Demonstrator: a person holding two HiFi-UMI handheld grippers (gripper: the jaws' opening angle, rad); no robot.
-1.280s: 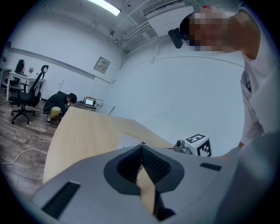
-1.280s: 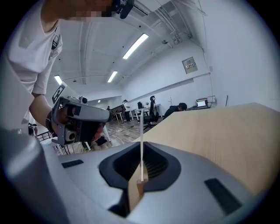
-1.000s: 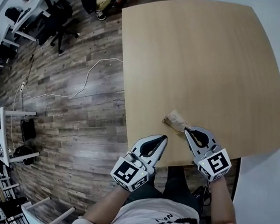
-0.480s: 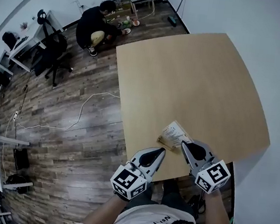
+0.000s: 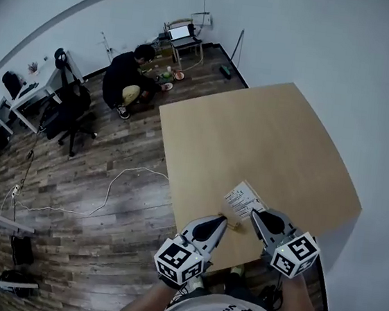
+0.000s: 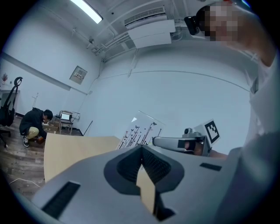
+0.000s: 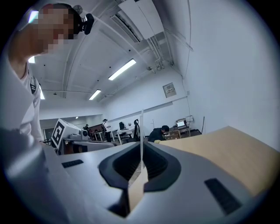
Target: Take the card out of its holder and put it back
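The card holder [image 5: 244, 200], printed face up with the card apparently inside, is held over the near edge of the desk [image 5: 273, 139]. The left tongs [image 5: 222, 222] are pressed onto its tan near-left corner. The right tongs [image 5: 255, 216] are pressed onto its near-right edge. Judged step: withdrawal, not yet begun. Next move: one pair anchors the sleeve while the other takes the card alone and draws it out in plane.

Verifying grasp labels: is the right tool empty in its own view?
No, the right tool is shut on the card, whose thin edge stands upright between its jaws.
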